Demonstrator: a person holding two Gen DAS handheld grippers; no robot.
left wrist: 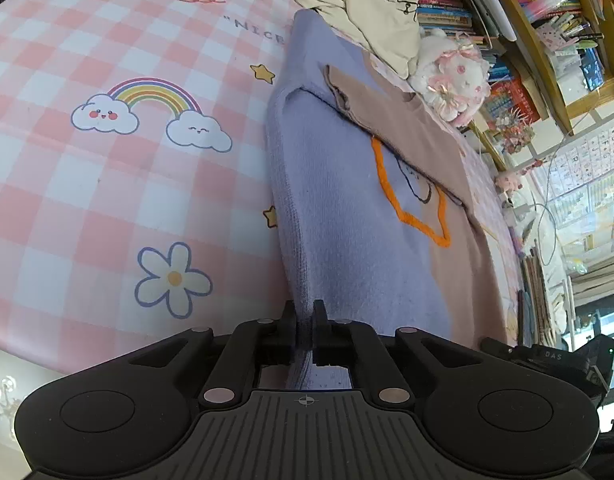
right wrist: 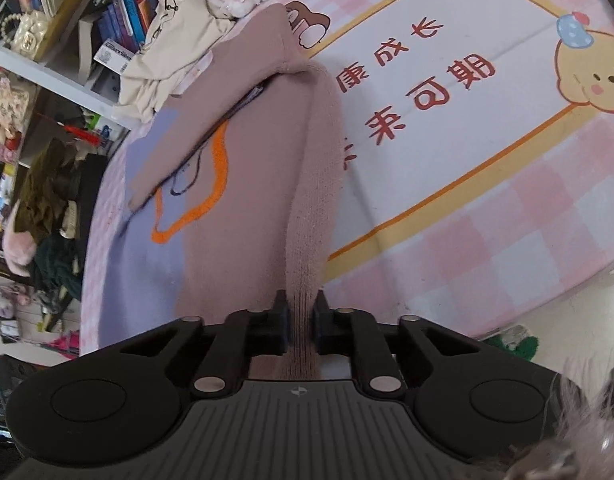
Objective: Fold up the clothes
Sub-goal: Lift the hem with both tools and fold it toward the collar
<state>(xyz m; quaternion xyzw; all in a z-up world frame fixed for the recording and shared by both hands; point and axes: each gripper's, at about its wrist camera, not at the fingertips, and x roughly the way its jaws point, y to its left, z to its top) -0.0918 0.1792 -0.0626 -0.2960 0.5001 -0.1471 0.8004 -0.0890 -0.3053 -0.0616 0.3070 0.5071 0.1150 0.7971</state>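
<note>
Left wrist view: the left claw point(left wrist: 305, 332) pinches the ribbed lilac edge of a soft knit sweater point(left wrist: 347, 220) (lilac and dusty pink, with an orange yarn outline), lying on a pink checked bedsheet point(left wrist: 107, 184).

Right wrist view: the right claw point(right wrist: 301, 330) pinches the sweater's point(right wrist: 243, 208) ribbed pink edge.

**Two wrist views, close over one sweater**

The left wrist view looks forward along the left gripper point(left wrist: 305, 330), whose black body fills the bottom of the frame, very near the knit's lavender edge. It faces the bookshelf point(left wrist: 519, 20) at upper right, with the pink checked sheet point(left wrist: 87, 184) at left.

The right wrist view sits equally close behind the right gripper point(right wrist: 301, 326), at the mauve edge, with the shelf at upper left.

Both share the sweater point(left wrist: 359, 240), its orange outline point(right wrist: 211, 184), the cream garment point(left wrist: 367, 8) and the plush toy point(left wrist: 455, 76).
</note>
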